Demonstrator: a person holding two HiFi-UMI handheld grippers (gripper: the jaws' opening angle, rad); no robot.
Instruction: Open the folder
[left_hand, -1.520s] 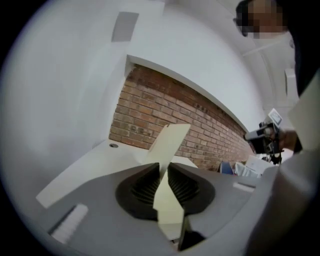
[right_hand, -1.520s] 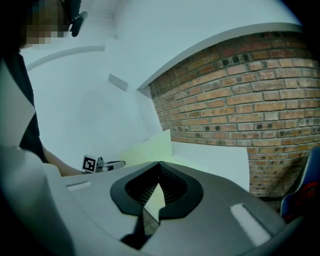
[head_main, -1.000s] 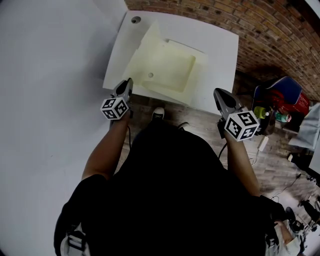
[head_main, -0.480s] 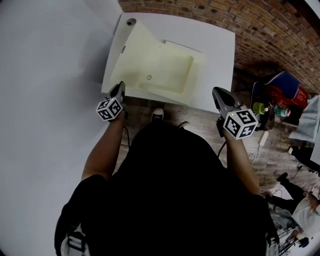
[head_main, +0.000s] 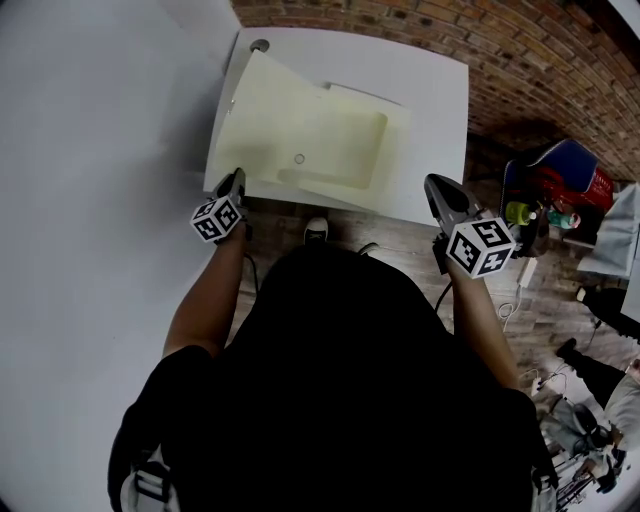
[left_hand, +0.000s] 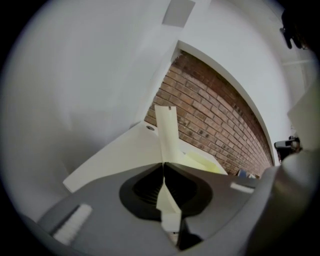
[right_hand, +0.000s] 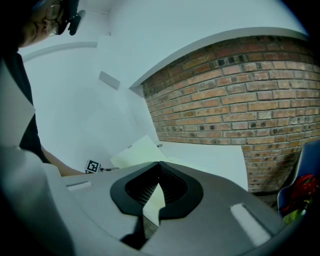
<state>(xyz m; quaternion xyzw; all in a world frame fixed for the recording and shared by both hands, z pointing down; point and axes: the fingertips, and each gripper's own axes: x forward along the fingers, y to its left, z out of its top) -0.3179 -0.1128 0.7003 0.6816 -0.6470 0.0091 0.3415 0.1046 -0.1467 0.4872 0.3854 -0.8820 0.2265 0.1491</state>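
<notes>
Observation: the folder (head_main: 340, 140) lies on the white table (head_main: 440, 90), toward its left half, with the brick wall (head_main: 560, 60) behind.

Left gripper (head_main: 233, 180): jaws pressed together on the near-left corner of the pale front cover (head_main: 265, 115). Its own view confirms the thin sheet pinched edge-on between the pads.

Change noted: a second ago the cover stood raised in a peak over the folder. It now leans well out to the left, with its far corner close to the round hole in the table's back-left corner. The left gripper has sunk and drifted left with it, down near the table's front edge.

Right gripper (head_main: 436, 184): jaws closed on nothing, held off the table's front right, well apart from the folder. It shows no shift in position.

Assessment: the inside pocket and the sheets under it are exposed, so the opening appears nearly complete. The cover is not yet flat, and it is still clamped. The remaining step looks to be lowering it fully and letting go. Risk: the cover overhangs the left edge and may sag or spring back once released.
</notes>
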